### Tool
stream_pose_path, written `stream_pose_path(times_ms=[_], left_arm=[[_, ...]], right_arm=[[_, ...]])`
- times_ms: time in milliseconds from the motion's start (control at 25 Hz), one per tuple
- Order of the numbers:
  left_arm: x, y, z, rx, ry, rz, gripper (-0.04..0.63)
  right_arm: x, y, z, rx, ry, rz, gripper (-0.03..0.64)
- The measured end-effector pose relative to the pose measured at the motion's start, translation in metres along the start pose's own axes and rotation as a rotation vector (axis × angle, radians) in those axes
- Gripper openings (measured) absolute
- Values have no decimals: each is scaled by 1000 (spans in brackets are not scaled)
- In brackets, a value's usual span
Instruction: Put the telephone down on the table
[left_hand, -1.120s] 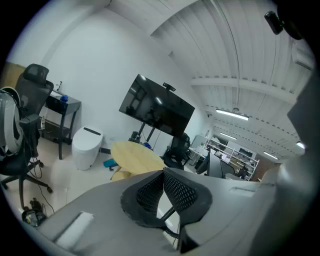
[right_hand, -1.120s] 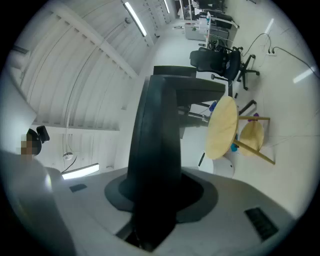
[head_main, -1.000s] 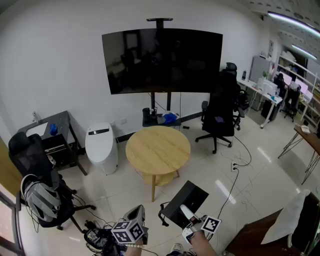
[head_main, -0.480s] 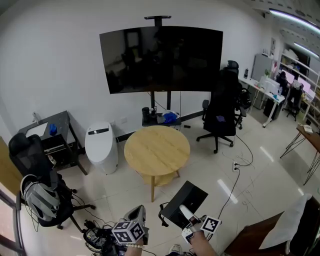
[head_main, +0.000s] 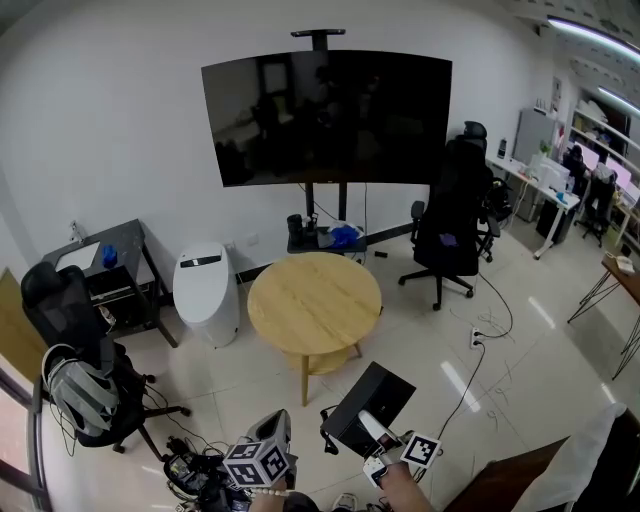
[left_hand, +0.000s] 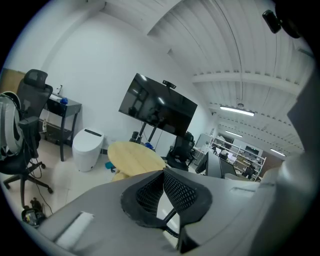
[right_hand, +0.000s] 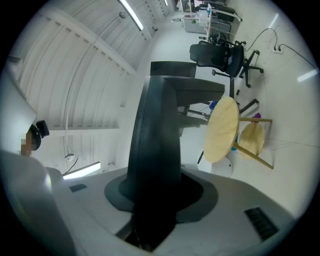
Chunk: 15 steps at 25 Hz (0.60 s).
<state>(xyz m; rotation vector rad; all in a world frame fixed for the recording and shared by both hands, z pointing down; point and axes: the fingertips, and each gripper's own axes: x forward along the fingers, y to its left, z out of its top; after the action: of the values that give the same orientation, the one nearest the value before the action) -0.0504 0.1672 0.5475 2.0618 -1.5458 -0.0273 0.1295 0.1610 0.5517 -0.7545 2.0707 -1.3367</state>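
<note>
A flat black telephone (head_main: 368, 407) is held above the floor at the bottom middle of the head view, my right gripper (head_main: 367, 428) shut on its near end. In the right gripper view the telephone (right_hand: 155, 135) rises as a dark slab straight out of the right gripper (right_hand: 152, 200). The round wooden table (head_main: 315, 298) stands beyond it with a bare top, and shows too in the left gripper view (left_hand: 132, 156) and the right gripper view (right_hand: 222, 130). My left gripper (head_main: 277, 420) hangs low at the left of the telephone; its mesh pads (left_hand: 175, 187) meet with nothing between them.
A white toilet-like unit (head_main: 206, 293) stands left of the table, a black office chair (head_main: 447, 225) at its right, a large dark screen (head_main: 326, 118) behind. A chair with a backpack (head_main: 75, 385) and floor cables (head_main: 190, 468) lie at my left, a brown desk (head_main: 520, 478) at my right.
The room has shifted slightly in the head view. Both grippers keep their places in the frame, and the telephone stays in the right gripper.
</note>
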Motion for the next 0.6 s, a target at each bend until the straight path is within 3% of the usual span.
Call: stream_pose_path(times_ms=[320,600], left_arm=[[20,2,1,-2,9,8,-14],[71,19,10,-13,38,-12,-14]], right_arm=[[12,-12,18,11,-17,1,166],[43,-35,39,2,-25,-19,166]])
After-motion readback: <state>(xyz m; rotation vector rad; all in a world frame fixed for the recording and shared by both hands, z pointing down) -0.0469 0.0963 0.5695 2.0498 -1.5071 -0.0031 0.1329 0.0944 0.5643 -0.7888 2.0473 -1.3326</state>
